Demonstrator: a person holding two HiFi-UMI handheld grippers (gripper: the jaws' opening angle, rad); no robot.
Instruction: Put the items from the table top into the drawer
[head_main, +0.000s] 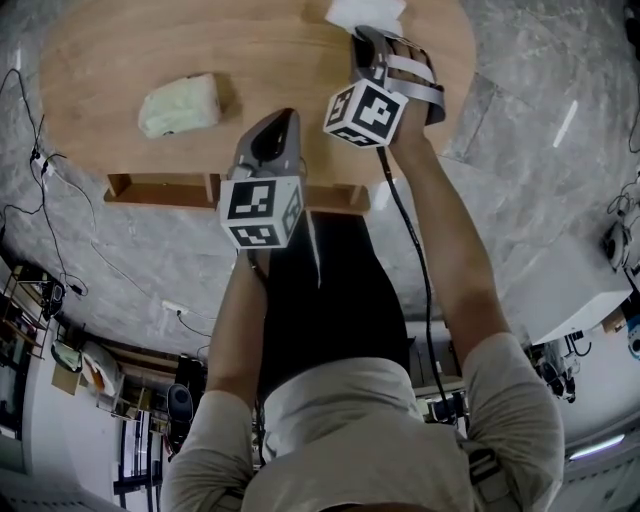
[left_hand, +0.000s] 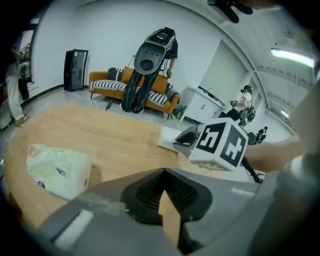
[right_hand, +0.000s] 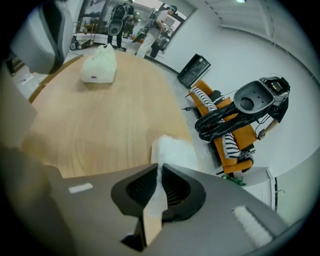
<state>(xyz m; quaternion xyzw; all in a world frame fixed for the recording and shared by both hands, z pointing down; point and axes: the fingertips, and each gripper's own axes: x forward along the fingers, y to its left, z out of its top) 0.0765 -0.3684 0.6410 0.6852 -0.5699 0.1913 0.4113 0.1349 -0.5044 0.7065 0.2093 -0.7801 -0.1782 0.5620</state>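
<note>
At one o'clock, the white pad (right_hand: 172, 150) is being pinched at its edge by the right gripper (right_hand: 160, 171), risking slippage; the left gripper (left_hand: 164, 174) is being held shut, empty

My left hand-held gripper (head_main: 280, 118) angles down, jaws together, nothing in them. My right hand-held gripper (head_main: 365, 38) is farther out, arm extended, tilted down, jaws pinching a white tissue (right_hand: 172, 150).

Orange sofa (left_hand: 97, 79) is sitting against white wall (left_hand: 100, 30); black cabinet (left_hand: 75, 70) standing just beside sofa's left end, white counter (left_hand: 200, 107) right.
</note>
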